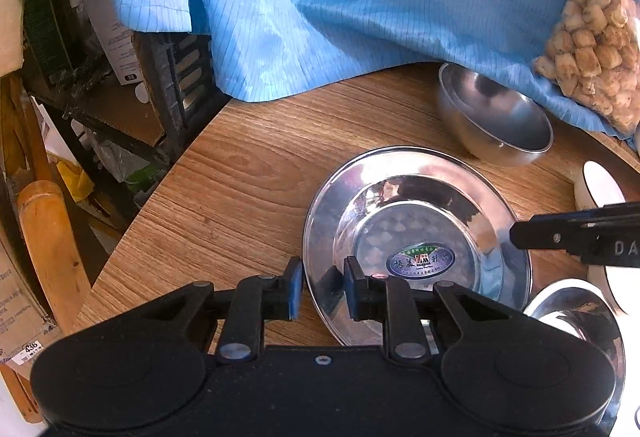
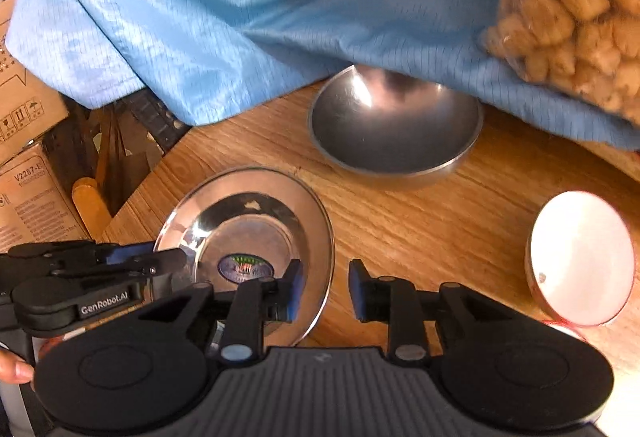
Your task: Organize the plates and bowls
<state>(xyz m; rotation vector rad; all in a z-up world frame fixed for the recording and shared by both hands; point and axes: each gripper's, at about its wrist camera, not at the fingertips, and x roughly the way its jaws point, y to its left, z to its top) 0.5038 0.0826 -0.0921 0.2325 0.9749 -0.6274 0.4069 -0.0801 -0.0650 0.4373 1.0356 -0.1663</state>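
Shiny round steel plate [image 1: 416,241] looks light, stiff and slippery; its thin rim suits pinching. Left gripper [image 1: 322,289] straddles that rim narrowly, grip uncertain. Right gripper [image 2: 325,287] stands narrowly open, empty.

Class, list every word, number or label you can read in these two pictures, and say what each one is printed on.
"GenRobot.AI": left gripper, on its side.
"DA": right gripper, lettering cut off by the frame edge.
"V2287-L": cardboard box; its smaller print is blurred.
"436": sticker on a carton.
Oval sticker on the steel plate: characters too small to read.
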